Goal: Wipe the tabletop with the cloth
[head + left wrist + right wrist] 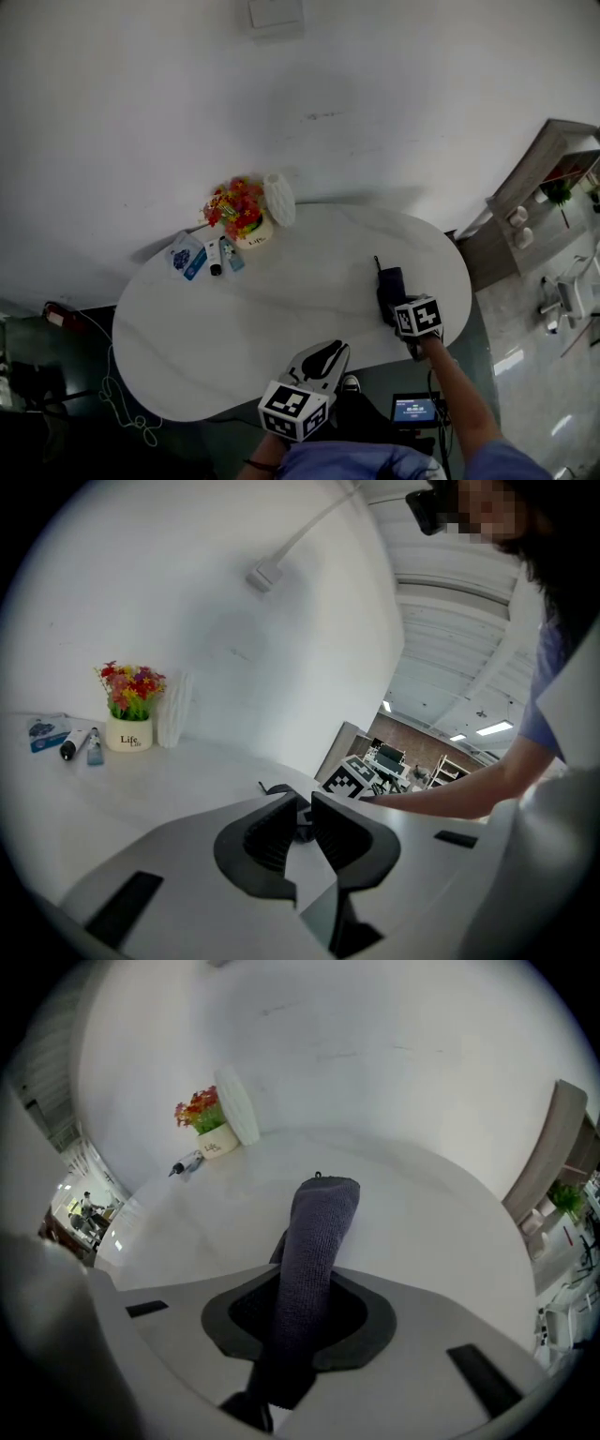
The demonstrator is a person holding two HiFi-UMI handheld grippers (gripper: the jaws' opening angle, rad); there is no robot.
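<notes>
A dark grey cloth lies on the right part of the white oval table. My right gripper is shut on its near end. In the right gripper view the cloth runs up from between the jaws and lies forward across the tabletop. My left gripper hovers over the table's front edge, left of the cloth and apart from it. Seen in the left gripper view, that gripper has its jaws nearly together with nothing between them; the cloth's tip and the right gripper's marker cube lie beyond.
At the table's far left stand a pot of red and yellow flowers, a white ribbed vase, two small tubes and a blue packet. A wooden shelf stands to the right. A cable lies on the floor.
</notes>
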